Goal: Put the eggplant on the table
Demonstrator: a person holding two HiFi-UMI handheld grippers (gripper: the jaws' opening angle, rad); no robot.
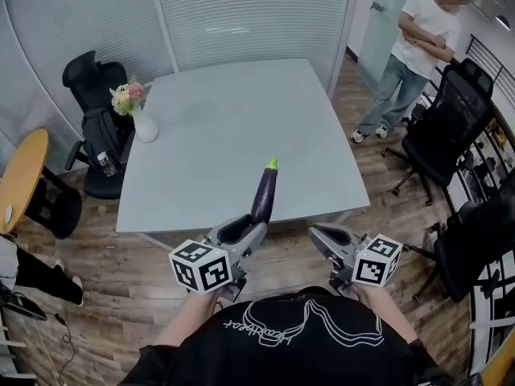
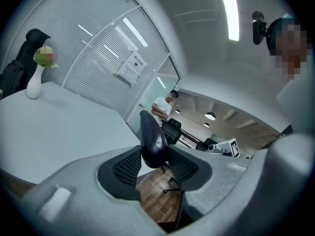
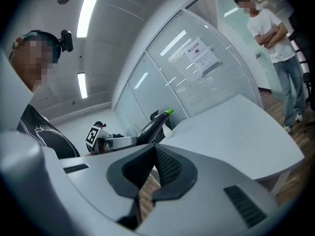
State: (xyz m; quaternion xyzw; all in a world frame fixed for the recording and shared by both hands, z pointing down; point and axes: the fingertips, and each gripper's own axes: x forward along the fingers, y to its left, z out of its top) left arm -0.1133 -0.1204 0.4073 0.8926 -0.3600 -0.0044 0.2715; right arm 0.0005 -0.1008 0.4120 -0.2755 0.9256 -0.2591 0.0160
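Observation:
A dark purple eggplant (image 1: pixel 264 193) with a green stem end sticks up and forward out of my left gripper (image 1: pixel 254 223), which is shut on its lower end. It hangs over the near edge of the pale grey table (image 1: pixel 233 119). In the left gripper view the eggplant (image 2: pixel 151 136) is pinched between the two black ribbed pads (image 2: pixel 129 165). My right gripper (image 1: pixel 322 237) hovers just short of the table's near edge, to the right of the left one, shut with nothing in it. The right gripper view shows its pads (image 3: pixel 167 167) meeting and the eggplant (image 3: pixel 153 126) off to the left.
A white vase of flowers (image 1: pixel 142 121) stands at the table's left edge. Black office chairs (image 1: pixel 100 127) (image 1: pixel 442 127) flank the table. A person (image 1: pixel 418 55) stands at the far right. A round wooden table (image 1: pixel 20 179) is at the left.

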